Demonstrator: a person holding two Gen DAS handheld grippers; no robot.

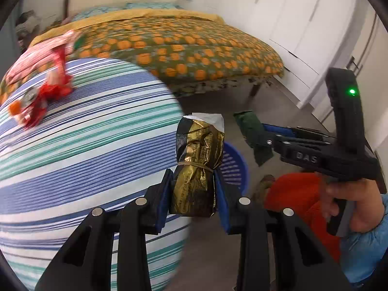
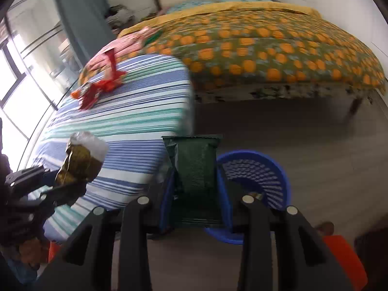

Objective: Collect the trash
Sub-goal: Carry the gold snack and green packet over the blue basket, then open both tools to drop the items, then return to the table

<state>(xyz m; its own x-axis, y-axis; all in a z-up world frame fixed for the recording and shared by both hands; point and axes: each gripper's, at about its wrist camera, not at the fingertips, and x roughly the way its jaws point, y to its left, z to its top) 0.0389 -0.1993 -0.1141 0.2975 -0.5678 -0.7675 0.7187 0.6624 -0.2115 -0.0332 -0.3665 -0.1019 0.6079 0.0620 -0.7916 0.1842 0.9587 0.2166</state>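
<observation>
My left gripper (image 1: 192,189) is shut on a crumpled gold and black wrapper (image 1: 197,162) tied with a rubber band, held upright above the floor beside the striped mattress (image 1: 84,150). My right gripper (image 2: 195,191) is shut on a dark green packet (image 2: 196,167), held over the rim of a blue plastic basket (image 2: 262,172) on the floor. The basket (image 1: 234,165) shows behind the gold wrapper in the left view, with the right gripper (image 1: 264,135) and the green packet (image 1: 249,131) above it. Red wrappers (image 1: 41,97) lie on the striped mattress; they also show in the right view (image 2: 99,89).
A bed with an orange-patterned cover (image 1: 181,46) stands behind. White wardrobe doors (image 1: 303,19) line the right wall. A pink striped cloth (image 2: 116,48) lies by the mattress. A window (image 2: 17,72) is at left. Grey floor (image 2: 315,140) surrounds the basket.
</observation>
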